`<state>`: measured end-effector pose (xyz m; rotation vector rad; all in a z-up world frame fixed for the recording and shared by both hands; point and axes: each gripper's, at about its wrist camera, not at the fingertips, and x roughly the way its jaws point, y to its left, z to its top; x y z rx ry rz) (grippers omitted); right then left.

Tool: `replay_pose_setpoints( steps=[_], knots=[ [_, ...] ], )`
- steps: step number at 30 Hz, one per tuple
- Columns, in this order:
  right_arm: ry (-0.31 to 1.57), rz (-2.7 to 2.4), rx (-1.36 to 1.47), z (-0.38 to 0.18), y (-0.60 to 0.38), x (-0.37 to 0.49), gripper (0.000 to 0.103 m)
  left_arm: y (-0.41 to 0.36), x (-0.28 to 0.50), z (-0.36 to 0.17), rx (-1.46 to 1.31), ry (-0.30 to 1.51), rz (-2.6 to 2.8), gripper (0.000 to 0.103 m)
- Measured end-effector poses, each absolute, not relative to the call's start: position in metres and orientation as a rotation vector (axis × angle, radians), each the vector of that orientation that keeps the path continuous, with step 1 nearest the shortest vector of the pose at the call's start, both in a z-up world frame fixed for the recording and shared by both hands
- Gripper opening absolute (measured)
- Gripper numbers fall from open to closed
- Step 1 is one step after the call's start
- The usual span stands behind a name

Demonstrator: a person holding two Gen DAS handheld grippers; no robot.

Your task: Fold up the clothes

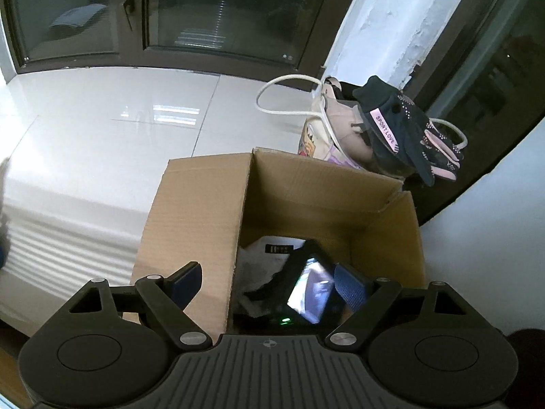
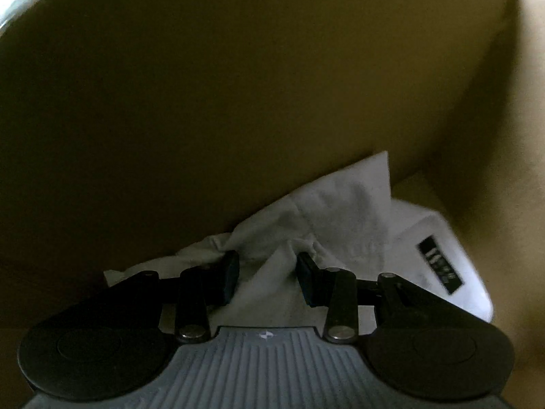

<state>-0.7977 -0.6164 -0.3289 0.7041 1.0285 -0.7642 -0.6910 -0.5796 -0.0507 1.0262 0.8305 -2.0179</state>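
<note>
An open cardboard box stands on the floor with a white garment crumpled in its bottom. My left gripper hovers open above the box's near rim, holding nothing. The black body of the right gripper unit reaches down into the box. In the right wrist view the box wall fills the frame. My right gripper has its jaws partly closed on a raised fold of the white garment, and the cloth puckers at both fingertips. A black label shows on the garment.
Behind the box a printed tote bag with rope handles holds more clothes, topped by a dark item marked "SPORT LOVE". Glossy white floor tiles spread to the left. Dark glass doors stand at the back and a white wall at the right.
</note>
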Motion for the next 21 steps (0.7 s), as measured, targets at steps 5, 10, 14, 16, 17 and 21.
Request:
replay_pose_setpoints(
  steps=[5,10,14,16,17,21],
  knots=[
    [1.032,-0.758,0.672,-0.342,-0.616,-0.790,0.045,-0.580,-0.691,-0.053,1.033,0.831,-2.004,0.087],
    [1.048,-0.790,0.719,-0.326,-0.624,-0.791,0.046,-0.581,-0.691,-0.052,1.026,0.826,-1.994,0.087],
    [1.034,-0.915,0.782,-0.296,-0.624,-0.809,0.075,-0.584,-0.689,-0.052,1.010,0.831,-1.989,0.087],
    [1.014,-0.997,0.844,-0.282,-0.622,-0.823,0.079,-0.584,-0.691,-0.051,1.004,0.833,-1.997,0.087],
    [1.003,-1.041,0.880,-0.276,-0.622,-0.829,0.084,-0.585,-0.691,-0.051,1.002,0.835,-2.000,0.087],
    [0.981,-1.253,1.031,-0.262,-0.626,-0.848,0.098,-0.585,-0.694,-0.051,0.991,0.840,-2.015,0.087]
  ],
)
